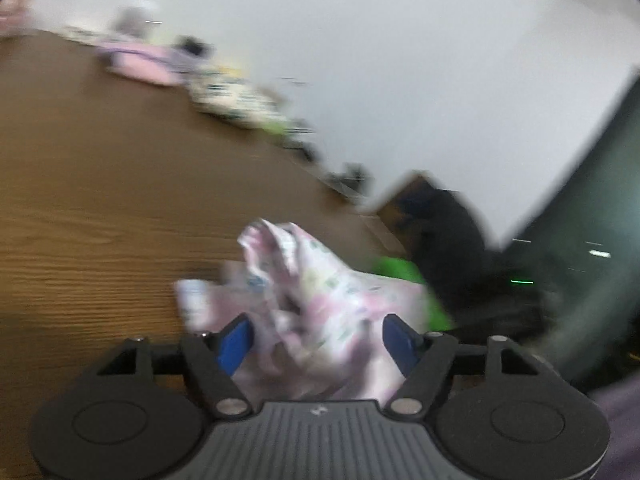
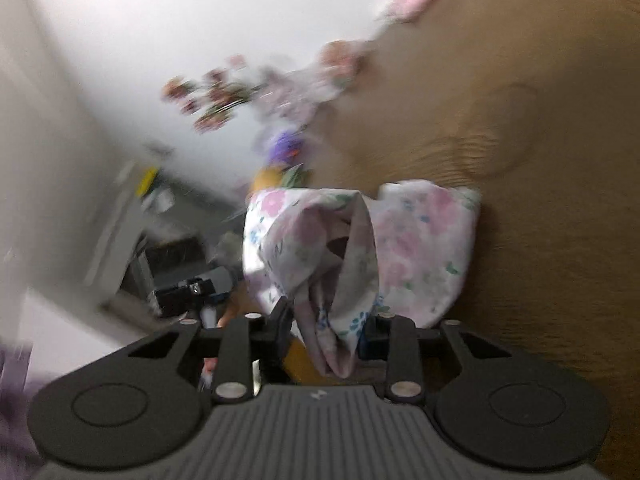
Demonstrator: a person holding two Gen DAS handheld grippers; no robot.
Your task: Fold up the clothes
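Note:
A pale floral garment [image 1: 312, 280] is bunched up above the brown wooden table [image 1: 100, 200], and both views are blurred. My left gripper [image 1: 318, 340] is open; its blue pads [image 1: 236, 344] stand wide apart with the crumpled cloth between them. In the right wrist view the same floral garment [image 2: 416, 248] hangs in folds over the table [image 2: 540, 160] near its edge. My right gripper [image 2: 326, 326] is shut on a gathered fold of it, and the cloth hides both pads.
Other clothes lie along the table's far edge: a pink piece [image 1: 144, 62] and a patterned one [image 1: 236, 98]. A green item [image 1: 400, 270] and a dark shape [image 1: 448, 232] sit behind the garment. Floral clothes [image 2: 280, 88] and a black device [image 2: 192, 292] show on the left.

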